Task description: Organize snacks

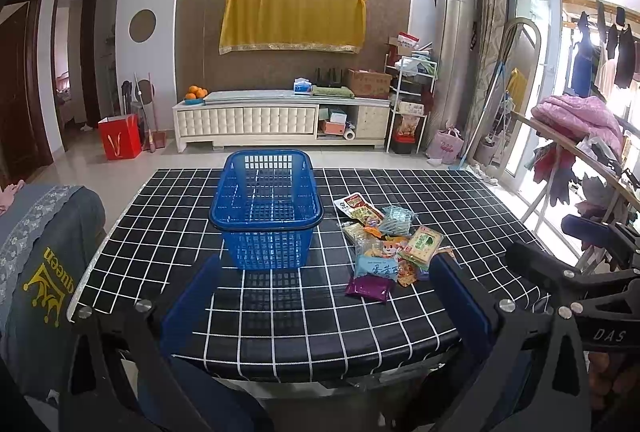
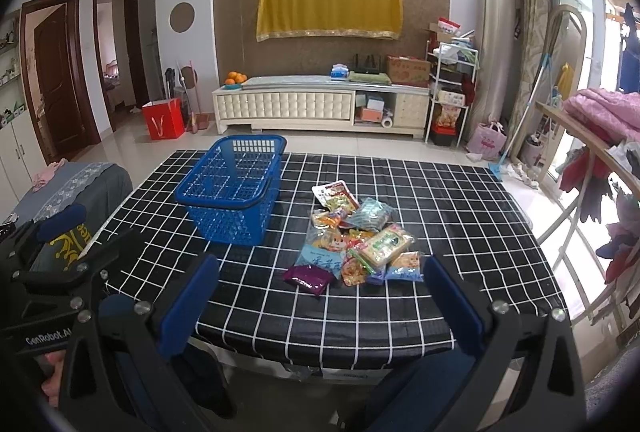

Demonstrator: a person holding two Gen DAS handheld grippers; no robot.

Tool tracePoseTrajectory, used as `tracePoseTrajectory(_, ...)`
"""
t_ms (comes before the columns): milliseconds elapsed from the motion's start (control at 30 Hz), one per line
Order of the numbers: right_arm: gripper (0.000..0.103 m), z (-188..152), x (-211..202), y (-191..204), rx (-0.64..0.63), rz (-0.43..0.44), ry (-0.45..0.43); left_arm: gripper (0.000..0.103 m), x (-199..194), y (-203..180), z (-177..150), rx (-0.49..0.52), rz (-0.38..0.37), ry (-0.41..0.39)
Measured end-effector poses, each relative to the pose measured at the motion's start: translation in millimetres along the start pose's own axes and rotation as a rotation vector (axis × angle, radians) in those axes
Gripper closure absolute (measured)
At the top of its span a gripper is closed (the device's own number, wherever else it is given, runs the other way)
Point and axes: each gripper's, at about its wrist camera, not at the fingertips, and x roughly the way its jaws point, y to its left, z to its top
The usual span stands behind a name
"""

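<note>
Because heaped loosely and overlapping, snack packets [image 2: 352, 240] liable to slide or come up in twos when one is pinched. Piled on the checked tablecloth [image 2: 440, 216], just right of the blue basket [image 2: 236, 188], near but apart from it. Purple packet [image 2: 310, 278] lying flat at the near edge of the heap, hard to get a finger under; likely to be pushed along the slick-looking cloth rather than lifted. Green-labelled packet [image 2: 386, 246] perched on top of others, easiest to take first, though prone to tipping its neighbours. Red-printed packet [image 2: 336, 196] at the far side, nearest the basket's far corner.

Basket empty, upright, light by the look of its mesh walls; apt to skid or tilt if struck on the rim during a drop. Cloth possibly dragged into wrinkles by a low sweep, carrying the heap with it.

Right gripper [image 2: 320, 304] held back over the near table edge, fingers spread wide, nothing between them. Left gripper [image 1: 326, 300] likewise short of the basket, fingers wide apart and empty. Both side by side and close, so a risk of clashing if reaching for the heap together.
</note>
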Motion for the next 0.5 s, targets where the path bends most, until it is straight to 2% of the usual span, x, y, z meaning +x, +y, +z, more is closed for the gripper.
tracePoseTrajectory(500,0.0,1.5,-2.4,1.4,-0.001,0.0,-0.001,0.0,-3.4,1.8,-0.1,-0.003,-0.006,-0.001)
